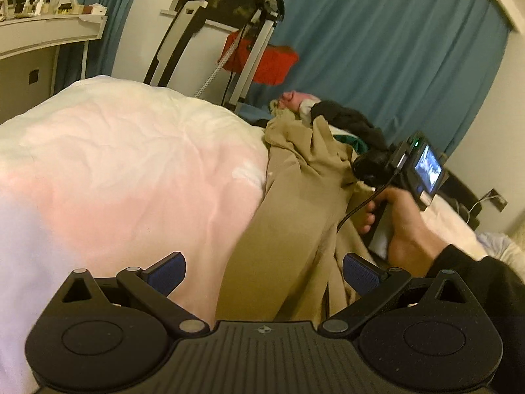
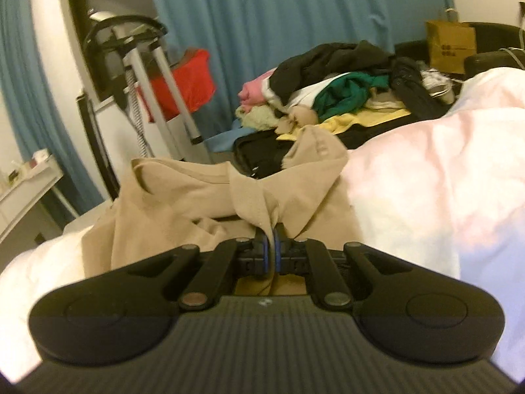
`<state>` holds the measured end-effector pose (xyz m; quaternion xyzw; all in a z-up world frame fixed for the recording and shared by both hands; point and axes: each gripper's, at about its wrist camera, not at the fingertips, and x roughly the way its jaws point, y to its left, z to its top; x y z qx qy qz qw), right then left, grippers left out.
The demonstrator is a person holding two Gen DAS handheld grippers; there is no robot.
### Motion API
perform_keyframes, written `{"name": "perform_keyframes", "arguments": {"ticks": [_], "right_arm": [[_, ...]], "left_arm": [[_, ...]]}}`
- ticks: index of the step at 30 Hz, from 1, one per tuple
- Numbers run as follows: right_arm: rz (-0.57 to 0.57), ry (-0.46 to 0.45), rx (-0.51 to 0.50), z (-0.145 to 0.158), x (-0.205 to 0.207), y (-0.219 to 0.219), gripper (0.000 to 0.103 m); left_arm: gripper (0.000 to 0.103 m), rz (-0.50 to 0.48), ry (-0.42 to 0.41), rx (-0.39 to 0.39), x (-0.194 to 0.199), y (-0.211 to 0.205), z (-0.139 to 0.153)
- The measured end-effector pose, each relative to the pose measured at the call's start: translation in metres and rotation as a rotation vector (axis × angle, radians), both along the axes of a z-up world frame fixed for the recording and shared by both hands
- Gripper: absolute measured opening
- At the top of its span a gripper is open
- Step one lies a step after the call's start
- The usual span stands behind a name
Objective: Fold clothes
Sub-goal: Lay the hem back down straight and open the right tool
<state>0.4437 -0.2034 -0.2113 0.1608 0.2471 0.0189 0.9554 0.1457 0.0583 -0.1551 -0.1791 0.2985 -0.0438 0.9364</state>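
Observation:
A tan garment (image 1: 295, 203) lies rumpled on the white bed cover (image 1: 131, 164), stretching from near my left gripper toward the pile behind. My left gripper (image 1: 264, 274) is open, its blue pads wide apart just above the cloth's near end, with nothing pinched. In the right wrist view the same tan garment (image 2: 183, 197) is bunched up, and my right gripper (image 2: 270, 234) is shut on a fold of it, the blue pads pressed together on the cloth. A person's hand (image 1: 403, 220) holds the right gripper's handle at the right of the left wrist view.
A heap of mixed clothes (image 2: 344, 88), black, green, pink and yellow, lies behind the tan garment. A garment steamer stand (image 2: 144, 75) and a red item (image 2: 187, 78) stand by the blue curtain (image 2: 279, 16). A white shelf (image 1: 49, 29) is at the left, a brown paper bag (image 2: 451, 46) at the right.

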Motion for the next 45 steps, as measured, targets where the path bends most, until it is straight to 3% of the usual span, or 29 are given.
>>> {"name": "perform_keyframes", "arguments": {"ticks": [2, 4, 5, 9, 16, 22, 25, 32, 38, 42, 45], "right_arm": [[0.020, 0.019, -0.001, 0.007, -0.003, 0.002, 0.023], [0.041, 0.016, 0.029, 0.019, -0.016, 0.001, 0.058], [0.052, 0.007, 0.041, 0.027, -0.025, 0.001, 0.061], [0.090, -0.051, 0.037, 0.064, -0.078, 0.001, 0.061], [0.134, -0.106, 0.041, 0.121, -0.220, -0.007, 0.061], [0.171, -0.110, 0.108, 0.117, -0.346, -0.019, 0.061], [0.164, -0.078, 0.152, 0.100, -0.384, -0.031, 0.061], [0.143, -0.026, 0.188, 0.085, -0.392, -0.039, 0.062], [0.142, -0.001, 0.187, 0.076, -0.384, -0.036, 0.061], [0.144, 0.042, 0.167, 0.068, -0.379, -0.030, 0.061], [0.162, 0.079, 0.152, 0.062, -0.375, -0.022, 0.061]], "left_arm": [[0.103, -0.013, -0.010, 0.020, 0.007, 0.002, 0.003], [0.103, -0.017, -0.015, 0.024, 0.009, 0.002, 0.004], [0.103, -0.019, -0.017, 0.025, 0.010, 0.002, 0.005], [0.103, -0.008, -0.006, 0.034, 0.009, 0.004, 0.007], [0.103, -0.058, -0.012, -0.010, -0.022, 0.010, 0.027], [0.102, -0.144, 0.009, -0.013, -0.049, 0.016, 0.048], [0.101, -0.195, 0.078, -0.004, -0.047, 0.020, 0.052], [0.091, -0.314, 0.287, -0.020, -0.027, 0.060, 0.038], [0.083, -0.305, 0.442, -0.137, -0.011, 0.111, 0.008], [0.082, -0.330, 0.464, -0.170, -0.007, 0.120, -0.004], [0.065, -0.439, 0.436, -0.142, -0.005, 0.105, 0.001]]}}
